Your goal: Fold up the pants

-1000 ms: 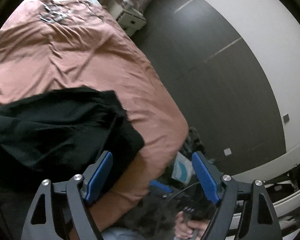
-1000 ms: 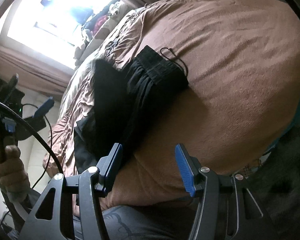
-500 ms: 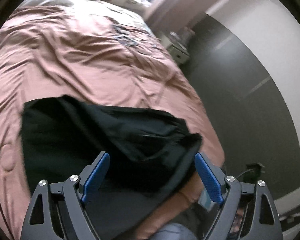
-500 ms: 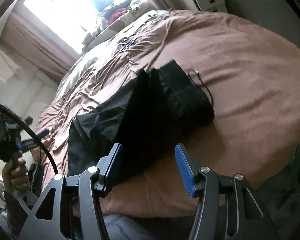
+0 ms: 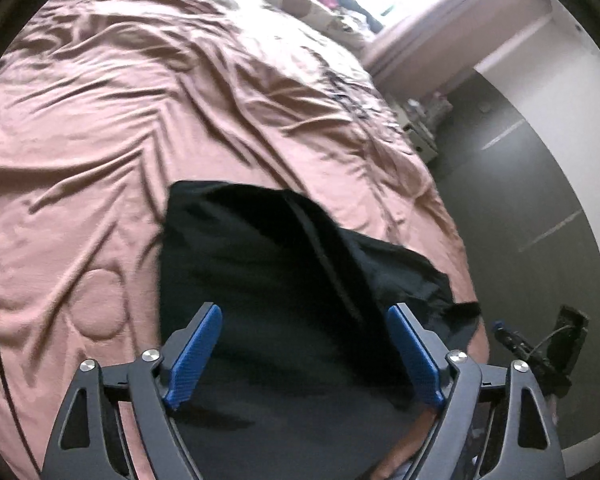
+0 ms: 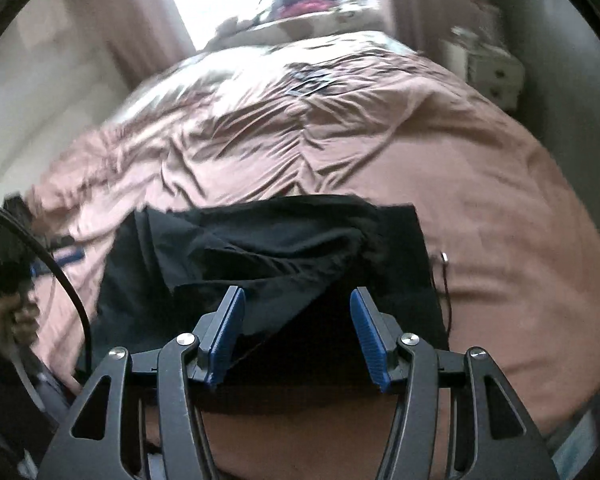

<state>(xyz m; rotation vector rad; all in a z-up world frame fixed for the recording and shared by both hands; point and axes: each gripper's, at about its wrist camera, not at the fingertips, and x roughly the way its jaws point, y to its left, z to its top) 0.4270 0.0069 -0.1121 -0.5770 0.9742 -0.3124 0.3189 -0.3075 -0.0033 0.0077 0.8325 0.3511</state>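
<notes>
While both jaws gape empty, the pants [image 6: 284, 256] lie at twelve o'clock, crosswise before the right hand-held gripper [image 6: 296, 336]; the left hand-held gripper [image 5: 304, 350] hovers likewise.

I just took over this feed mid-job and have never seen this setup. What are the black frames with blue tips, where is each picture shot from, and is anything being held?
No robot arm here: a person holds a two-finger gripper in each hand, and each gripper carries a fisheye camera that looks forward along its fingers. One picture comes from the left gripper, the other from the right gripper. The blue ribbed strips are the finger pads.

Both cameras look at a bed with a wrinkled pinkish-brown bedspread. On it lie the black fabric pants, loosely bunched, with a thin drawstring trailing beside them.

Both grippers are open above the pants; neither holds anything.
</notes>
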